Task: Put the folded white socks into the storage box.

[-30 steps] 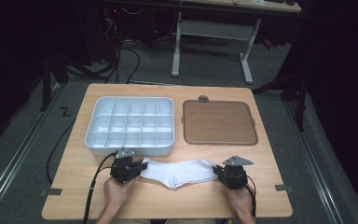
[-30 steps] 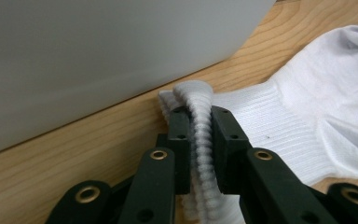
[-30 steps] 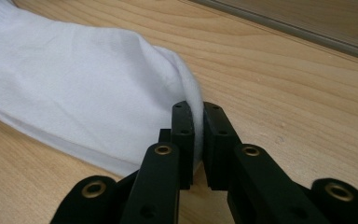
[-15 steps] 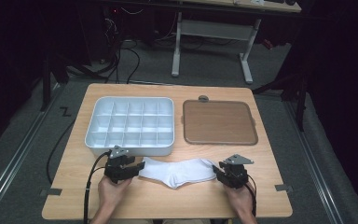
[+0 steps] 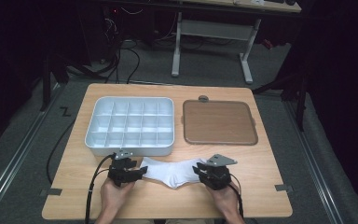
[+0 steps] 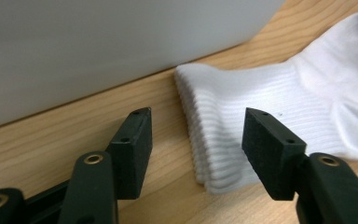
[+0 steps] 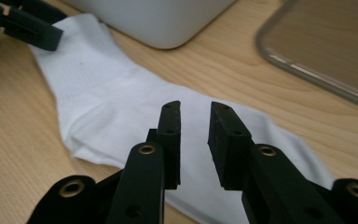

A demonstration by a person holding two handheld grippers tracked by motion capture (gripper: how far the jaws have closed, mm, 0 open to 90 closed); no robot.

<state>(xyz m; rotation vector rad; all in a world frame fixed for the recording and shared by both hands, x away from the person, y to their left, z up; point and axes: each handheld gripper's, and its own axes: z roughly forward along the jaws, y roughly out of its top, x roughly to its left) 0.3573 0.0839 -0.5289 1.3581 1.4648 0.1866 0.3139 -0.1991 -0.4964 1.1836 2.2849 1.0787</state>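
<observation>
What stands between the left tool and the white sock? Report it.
Nothing visible. The left tool is open right at the sock's ribbed cuff, one jaw over the cuff, the other over bare table. The white organizer tray stands just behind.

In the high view the counter [image 5: 261,186] takes up the middle and lower frame. On it, upper left of centre, sits a compartment tray [image 5: 129,125]; to its right, apart from it, lies a flat lidded board [image 5: 219,122] with a small knob [image 5: 203,98] at its far edge. Below both, near the counter's lower edge, a sock [image 5: 172,170] lies crosswise, its left end just before the tray's near wall. The left gripper [image 5: 140,171] sits at the sock's left end, the right gripper [image 5: 198,171] at its right end.
</observation>
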